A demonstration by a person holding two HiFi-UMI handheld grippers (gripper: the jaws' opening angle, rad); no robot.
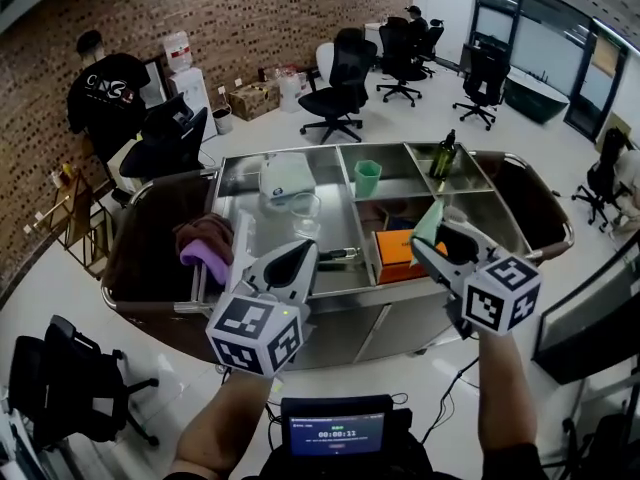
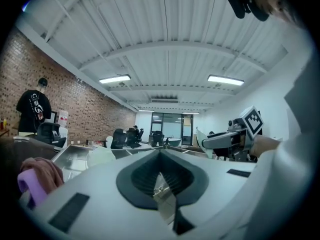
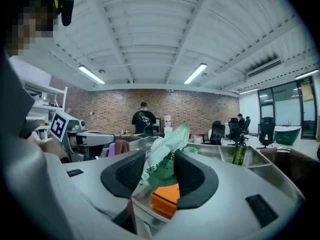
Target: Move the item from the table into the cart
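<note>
A pale green printed plastic packet (image 1: 430, 222) sticks up from my right gripper (image 1: 424, 244), which is shut on it; in the right gripper view the packet (image 3: 167, 151) fills the gap between the dark pads (image 3: 196, 171). The gripper hangs over the front right of the steel cart (image 1: 330, 150), above an orange box (image 1: 398, 252). My left gripper (image 1: 308, 252) is level over the cart's front left, its jaws closed tip to tip on nothing (image 2: 160, 152).
The cart's compartments hold a white container (image 1: 285, 178), a clear cup (image 1: 305, 212), a green cup (image 1: 367, 178), a dark bottle (image 1: 443, 156) and pink and purple cloths (image 1: 205, 248). Office chairs (image 1: 338, 93) and a person in black (image 1: 105, 93) are beyond it.
</note>
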